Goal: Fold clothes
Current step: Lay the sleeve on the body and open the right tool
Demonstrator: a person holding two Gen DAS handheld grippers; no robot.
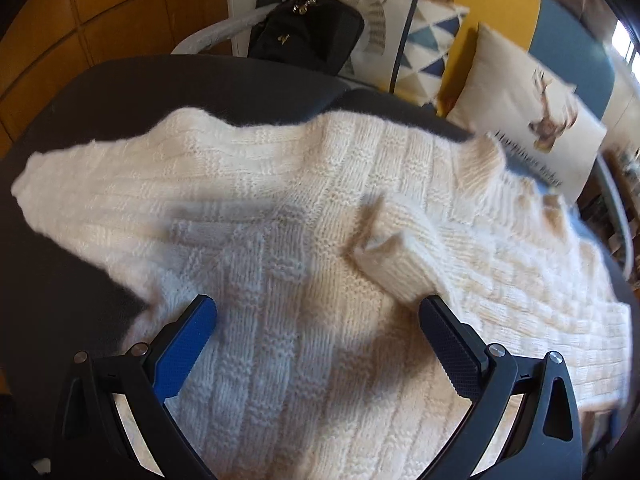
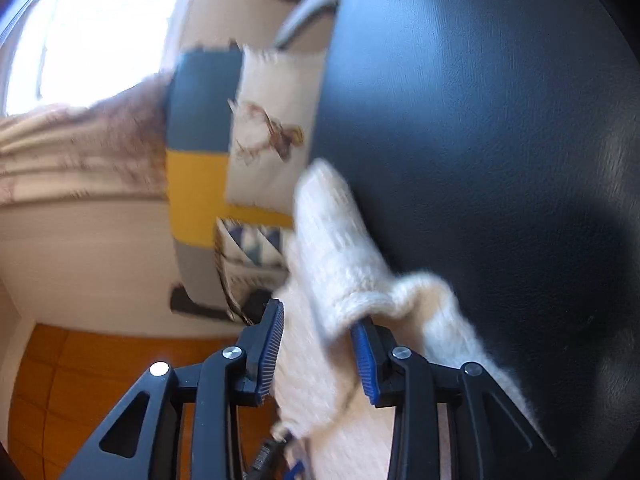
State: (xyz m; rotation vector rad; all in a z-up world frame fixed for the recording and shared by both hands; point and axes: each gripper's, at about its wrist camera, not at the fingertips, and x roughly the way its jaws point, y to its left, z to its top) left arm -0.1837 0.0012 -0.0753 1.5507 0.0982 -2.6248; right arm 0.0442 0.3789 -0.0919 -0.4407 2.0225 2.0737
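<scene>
A cream knitted sweater [image 1: 280, 200] lies spread over a dark round table [image 1: 120, 92], one sleeve stretched to the left. The other sleeve's cuff [image 1: 396, 264] is folded inward onto the body. My left gripper [image 1: 316, 300] hovers just over the sweater's middle, jaws wide open with nothing between them. In the right wrist view the picture is rolled sideways. There my right gripper [image 2: 318, 314] has a bunched edge of the sweater [image 2: 336, 248] filling the gap between its pads, and a fold curls over the blue-padded finger. The table [image 2: 480, 120] fills the right side.
Beyond the table stands a blue and yellow bench with a deer-print cushion [image 1: 532, 112], a triangle-patterned pillow [image 1: 424, 40] and a black bag [image 1: 308, 36] on a grey chair. Orange wooden floor [image 1: 100, 8] shows at left. The deer cushion [image 2: 272, 128] and a bright window [image 2: 100, 32] appear beyond the table's edge.
</scene>
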